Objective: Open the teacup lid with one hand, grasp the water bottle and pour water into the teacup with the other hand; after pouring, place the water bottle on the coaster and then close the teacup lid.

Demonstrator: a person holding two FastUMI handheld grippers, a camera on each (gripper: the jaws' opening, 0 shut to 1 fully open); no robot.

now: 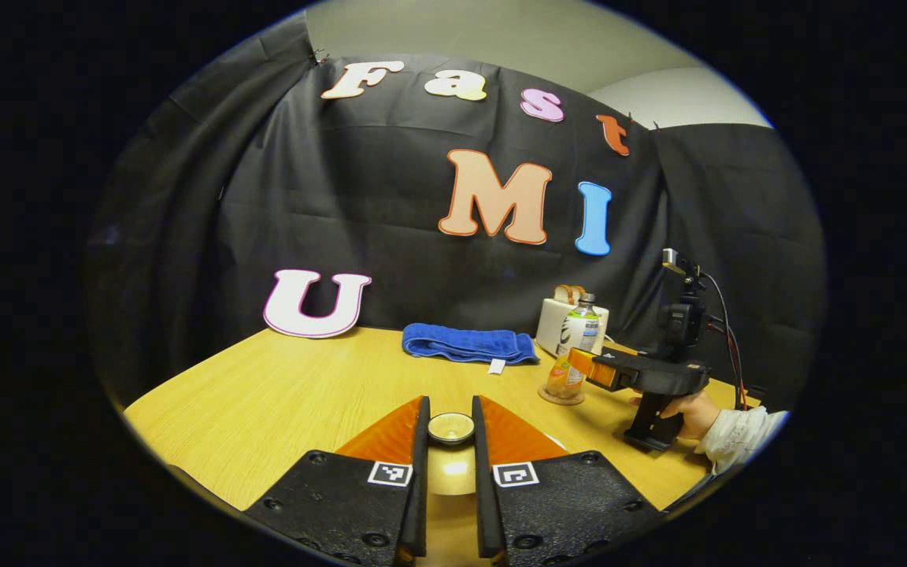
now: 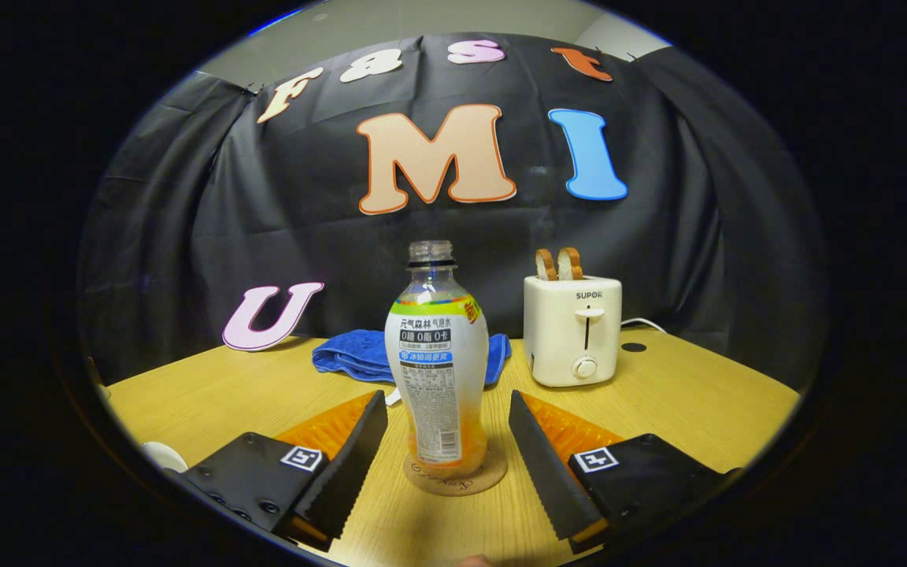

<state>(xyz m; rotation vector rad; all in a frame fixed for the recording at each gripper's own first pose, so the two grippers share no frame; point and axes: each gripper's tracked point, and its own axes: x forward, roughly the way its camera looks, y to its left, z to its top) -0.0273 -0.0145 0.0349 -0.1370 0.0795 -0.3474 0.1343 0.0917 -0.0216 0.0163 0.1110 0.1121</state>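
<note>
Cork shows under the water bottle (image 2: 438, 362), which stands upright on the round coaster (image 2: 457, 476) at the lower centre of the right gripper view. The right tool (image 2: 447, 449) has its jaws spread wide to either side of the bottle, with clear gaps on both flanks, so it holds nothing. My reading is that the bottle has been set down after pouring and the spread lets the tool draw away without tipping it; it could equally be an approach, and one moment cannot settle that. The bottle has no cap, and orange liquid sits low in it.

At the bottom centre of the left gripper view, the left tool (image 1: 450, 429) has its jaws nearly together around the knob of the teacup lid (image 1: 451, 428). They seem to press on it from both sides, a grip suited to lifting or lowering the lid by its handle. Whether the lid rests on the teacup or hangs above it cannot be told; the cup is hidden beneath.

Farther back on the wooden worktop (image 1: 280, 386) lie a blue towel (image 1: 465, 343) and a white toaster (image 2: 572, 329), well apart from the work. At the right of the left gripper view, a hand (image 1: 694, 413) holds the right tool by the bottle.
</note>
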